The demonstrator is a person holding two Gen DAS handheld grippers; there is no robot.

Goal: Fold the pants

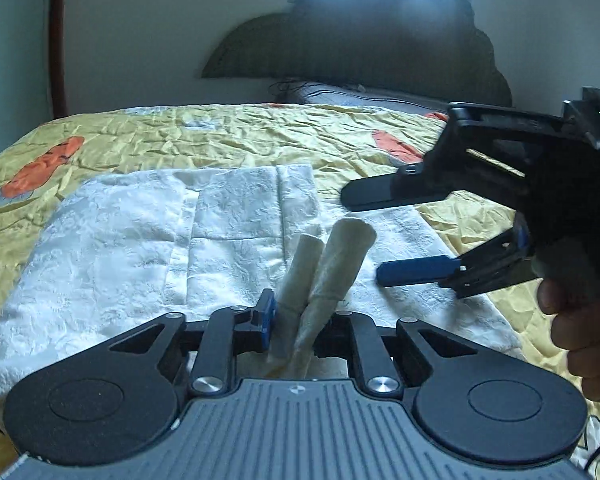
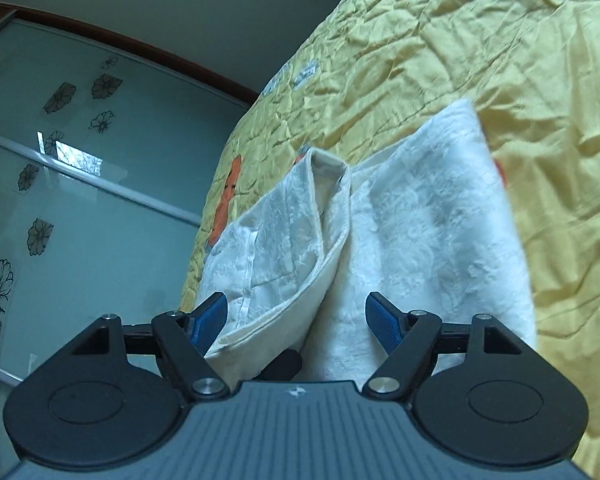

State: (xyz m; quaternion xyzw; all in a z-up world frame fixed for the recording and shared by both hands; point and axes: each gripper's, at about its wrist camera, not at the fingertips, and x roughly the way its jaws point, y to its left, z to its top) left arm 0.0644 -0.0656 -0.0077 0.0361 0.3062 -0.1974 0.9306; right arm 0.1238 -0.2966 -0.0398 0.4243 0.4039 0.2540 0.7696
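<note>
White textured pants [image 1: 140, 240] lie spread on the yellow bedspread [image 1: 220, 128]. My left gripper [image 1: 296, 320] is shut on a bunched, rolled fold of the pants [image 1: 332, 264] at their near edge and holds it slightly raised. My right gripper [image 1: 380, 236] hovers open over the pants' right side, one finger black, one blue. In the right wrist view the right gripper [image 2: 296, 320] is open, its blue pads [image 2: 382, 320] either side of a raised fold of the pants [image 2: 300, 240], not clamping it.
A dark pillow and headboard [image 1: 380, 40] stand at the bed's far end. A wardrobe with flower-patterned glass doors [image 2: 60, 200] stands beside the bed. A hand [image 1: 580, 320] holds the right gripper at the right edge.
</note>
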